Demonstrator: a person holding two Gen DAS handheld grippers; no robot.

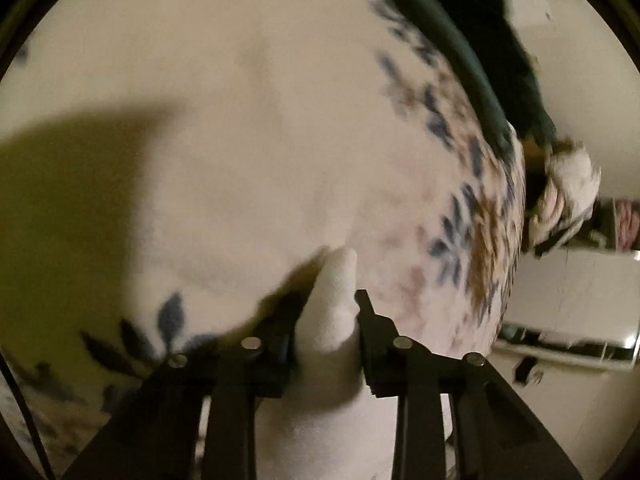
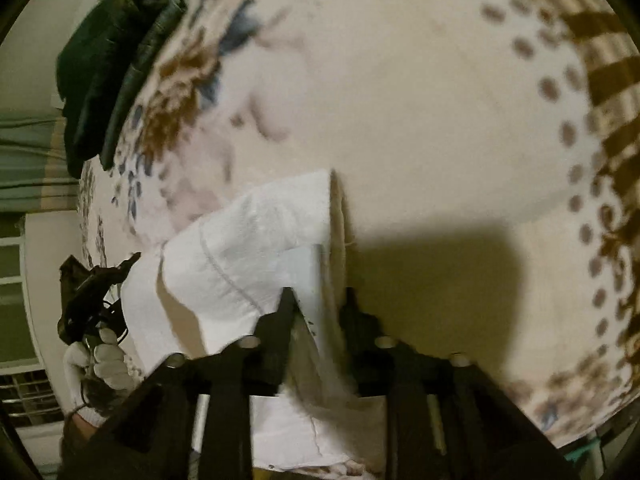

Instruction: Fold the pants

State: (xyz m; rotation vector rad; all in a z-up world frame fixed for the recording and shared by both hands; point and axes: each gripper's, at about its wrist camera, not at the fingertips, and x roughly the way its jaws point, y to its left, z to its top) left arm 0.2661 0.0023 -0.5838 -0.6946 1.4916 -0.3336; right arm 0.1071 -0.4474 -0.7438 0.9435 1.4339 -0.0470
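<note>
The white pants [image 2: 256, 236] hang lifted above a cream floral bedspread [image 2: 420, 92]. My right gripper [image 2: 316, 300] is shut on a folded edge of the pants, which drape to the left and below it. My left gripper [image 1: 326, 304] is shut on a bunched white corner of the pants [image 1: 336, 320] that sticks up between its fingers. In the right wrist view the left gripper [image 2: 96, 292] shows at the far left, held by a white-gloved hand [image 2: 104, 364] at the other end of the cloth.
A dark green folded garment [image 2: 108, 80] lies at the far edge of the bedspread; it also shows in the left wrist view [image 1: 480, 40]. The bedspread [image 1: 260, 140] has blue and brown flowers along its border. White furniture [image 1: 568, 292] stands beyond the bed.
</note>
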